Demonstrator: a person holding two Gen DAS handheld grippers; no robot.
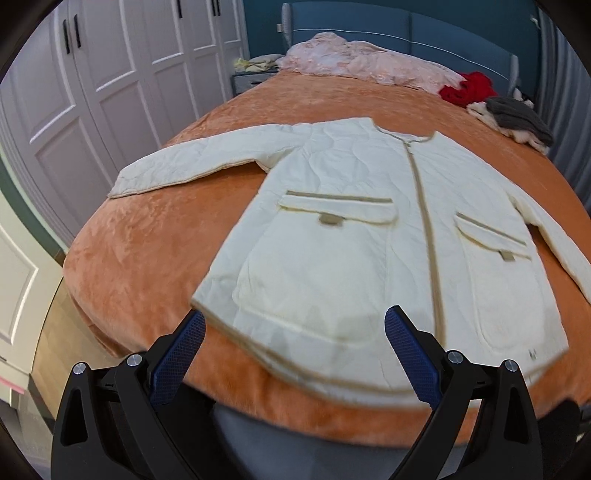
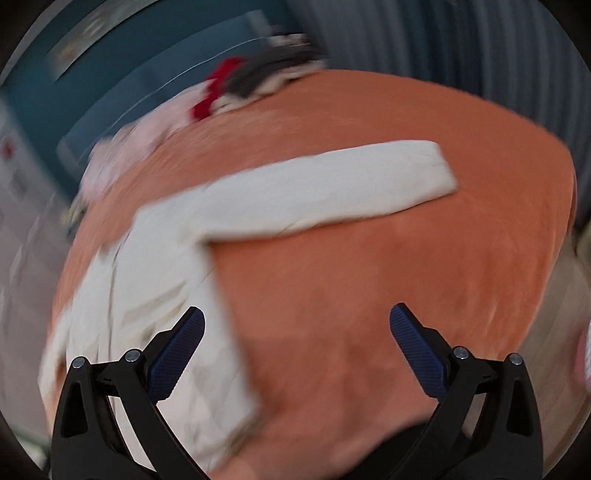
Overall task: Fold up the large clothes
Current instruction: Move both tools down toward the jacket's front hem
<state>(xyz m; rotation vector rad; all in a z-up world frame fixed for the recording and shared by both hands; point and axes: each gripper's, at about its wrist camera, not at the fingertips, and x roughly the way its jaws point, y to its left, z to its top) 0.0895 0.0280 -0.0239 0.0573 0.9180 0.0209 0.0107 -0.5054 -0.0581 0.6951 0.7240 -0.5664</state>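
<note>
A cream quilted jacket (image 1: 351, 229) lies face up and spread flat on the orange bedspread (image 1: 155, 236), zip shut, hem toward me, sleeves out to both sides. My left gripper (image 1: 295, 325) is open and empty, hovering just above the near hem on the jacket's left half. In the blurred right wrist view the jacket's body (image 2: 147, 288) is at left and its right sleeve (image 2: 332, 188) stretches out to the right. My right gripper (image 2: 297, 321) is open and empty above the bedspread (image 2: 369, 277), beside the jacket's right edge.
A pink quilt (image 1: 362, 62), a red garment (image 1: 467, 88) and a grey and white pile (image 1: 517, 118) lie at the bed's head by the blue headboard (image 1: 406, 26). White wardrobe doors (image 1: 110, 74) stand at left. The bed's near edge drops off below my grippers.
</note>
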